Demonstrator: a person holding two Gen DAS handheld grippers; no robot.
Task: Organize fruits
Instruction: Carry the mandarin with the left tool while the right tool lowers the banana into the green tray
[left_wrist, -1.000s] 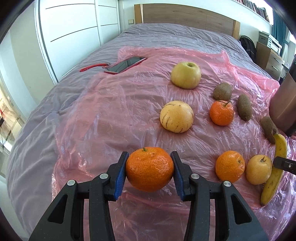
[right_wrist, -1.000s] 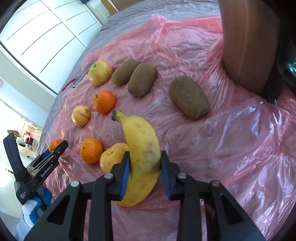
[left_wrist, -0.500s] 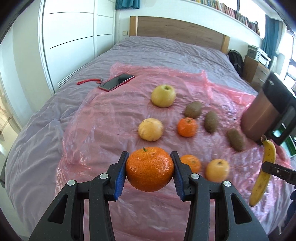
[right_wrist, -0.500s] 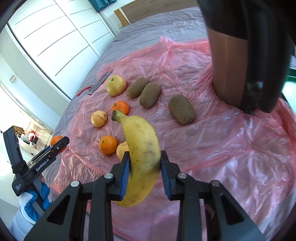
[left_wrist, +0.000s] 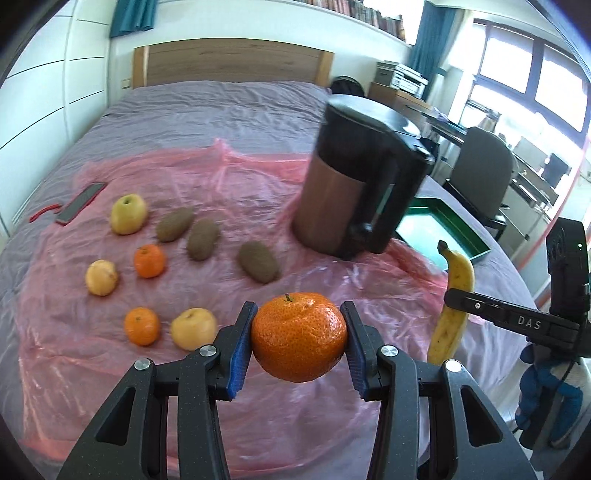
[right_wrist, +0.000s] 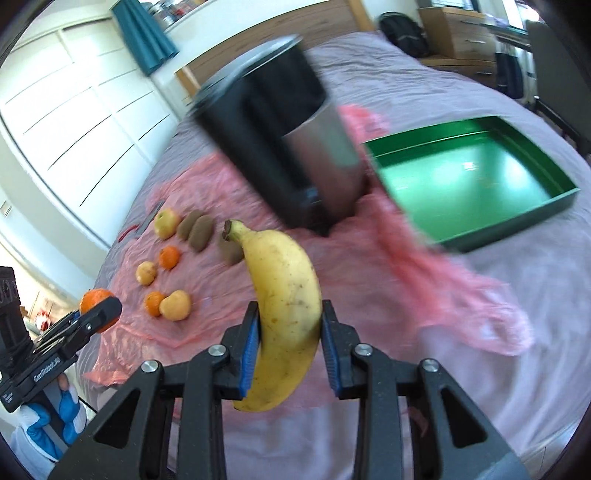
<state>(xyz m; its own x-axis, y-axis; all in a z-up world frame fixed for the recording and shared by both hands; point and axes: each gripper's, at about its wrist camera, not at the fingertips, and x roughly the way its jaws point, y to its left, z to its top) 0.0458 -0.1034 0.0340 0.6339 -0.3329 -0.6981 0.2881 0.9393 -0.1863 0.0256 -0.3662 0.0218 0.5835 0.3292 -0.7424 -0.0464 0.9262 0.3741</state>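
Barely started imo: the green tray (right_wrist: 476, 177) has nothing in it, and eight fruits lie on the pink sheet (left_wrist: 221, 206). Left gripper (left_wrist: 298, 341) is clamped on an orange (left_wrist: 298, 336) and right gripper (right_wrist: 289, 345) on a banana (right_wrist: 286, 317), both held up in the air over the bed.

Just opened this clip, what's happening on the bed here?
A person is sorting fruit with two handheld claws. The left claw grips a mandarin and the right claw grips a banana, both held above the pink plastic sheet. Three kiwis, two mandarins, an apple and two yellowish fruits lie on the sheet. A green tray sits beyond a dark kettle, with nothing visible in it.
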